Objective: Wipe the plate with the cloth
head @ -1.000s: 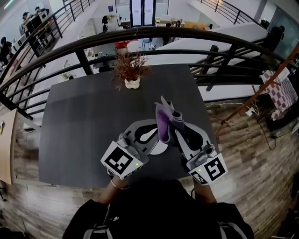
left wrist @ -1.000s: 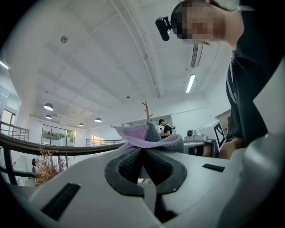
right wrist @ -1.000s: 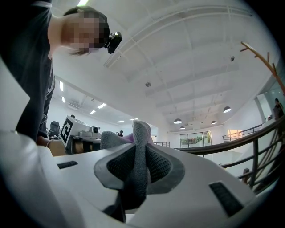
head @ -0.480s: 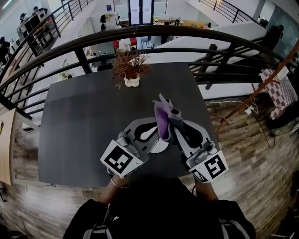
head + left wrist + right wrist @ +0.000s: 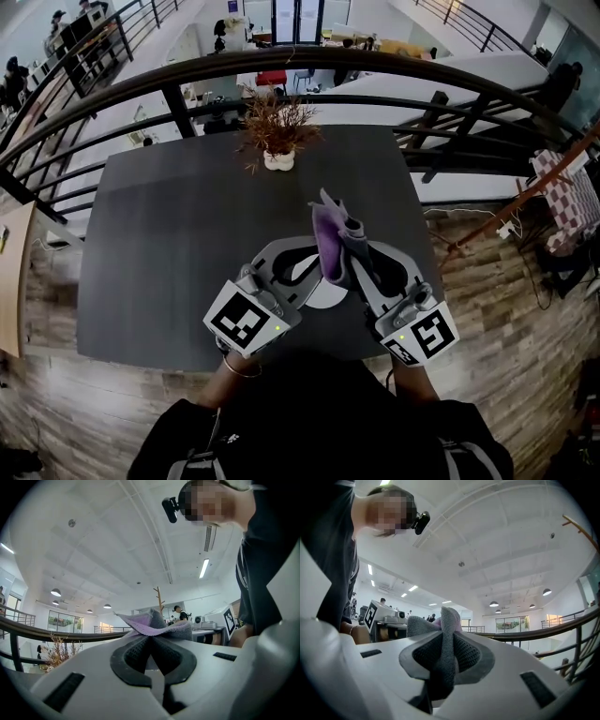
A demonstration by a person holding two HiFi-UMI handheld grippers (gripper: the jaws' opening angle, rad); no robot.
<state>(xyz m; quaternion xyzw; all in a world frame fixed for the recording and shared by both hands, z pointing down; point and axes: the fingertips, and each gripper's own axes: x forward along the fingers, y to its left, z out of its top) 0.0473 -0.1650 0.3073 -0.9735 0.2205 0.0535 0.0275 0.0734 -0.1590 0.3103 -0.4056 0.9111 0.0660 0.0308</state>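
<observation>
In the head view both grippers hover over the near edge of the dark table [image 5: 169,244]. My left gripper [image 5: 298,274] is shut, and the white plate [image 5: 323,296] sits at its tips; in the left gripper view a thin pale edge shows between the pads of that gripper [image 5: 151,644]. My right gripper [image 5: 349,248] is shut on the purple and grey cloth [image 5: 327,236], which stands up above the plate. In the right gripper view the cloth [image 5: 447,625] is pinched between the dark pads of the gripper [image 5: 443,656]. From the left gripper view the cloth [image 5: 154,626] drapes just past the jaw tips.
A small white pot of dried twigs [image 5: 277,141] stands at the table's far edge. A black railing [image 5: 375,70] curves behind the table, with an open hall below. Wooden floor [image 5: 487,309] lies to the right of the table.
Both grippers, with plate and cloth, have drifted slightly together against the table. The grips look the same.
</observation>
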